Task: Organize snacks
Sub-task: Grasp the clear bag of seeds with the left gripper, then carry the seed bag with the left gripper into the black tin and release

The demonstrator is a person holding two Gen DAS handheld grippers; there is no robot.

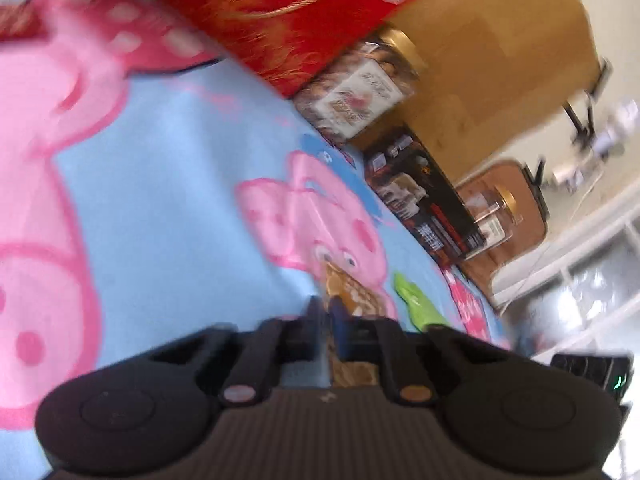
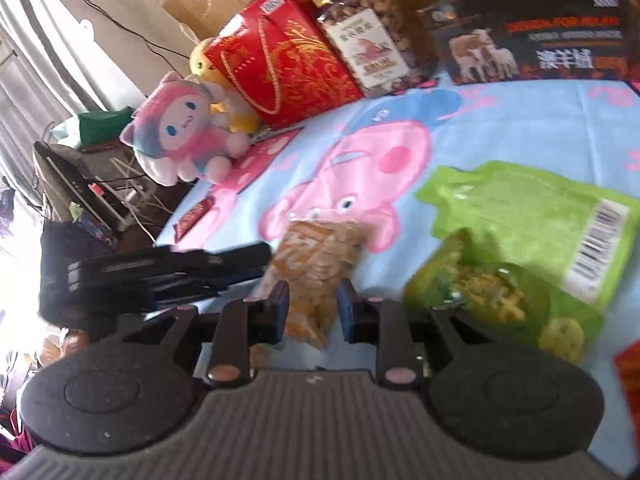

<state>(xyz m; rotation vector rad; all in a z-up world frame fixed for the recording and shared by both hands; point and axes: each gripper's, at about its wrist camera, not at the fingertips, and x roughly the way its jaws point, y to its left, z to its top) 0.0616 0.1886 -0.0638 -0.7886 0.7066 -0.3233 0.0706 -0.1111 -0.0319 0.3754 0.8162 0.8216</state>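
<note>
**On the cartoon blanket: two hand-held grippers meet at one snack bag**

On the pig-print blanket (image 2: 520, 128), near its front edge, a clear bag of orange-brown snacks (image 2: 316, 272) lies flat w/ a green snack pouch (image 2: 532, 216) just beside it. The right hand-held gripper (image 2: 314, 312) straddles the bag's near end, jaws partly spread; the pads look close to the film but a firm pinch can't be confirmed thru the blur. The left hand-held gripper (image 1: 326, 320) reaches in from the side, jaws pressed together, seemingly on the thin edge of that same bag (image 1: 352, 288); the blur leaves that grip uncertain.

Along the blanket's far edge stand a red gift box (image 2: 280, 60), a nut jar w/ gold lid (image 2: 368, 36) and a dark carton (image 2: 528, 28); a plush doll (image 2: 180, 136) sits at the far left corner.

Judgement: the step is picking up the bag. Best done by closing the right jaws squarely on the film, not the contents, then lifting both ends together, level, so nothing crushes or slips, & clear of the green pouch.
</note>
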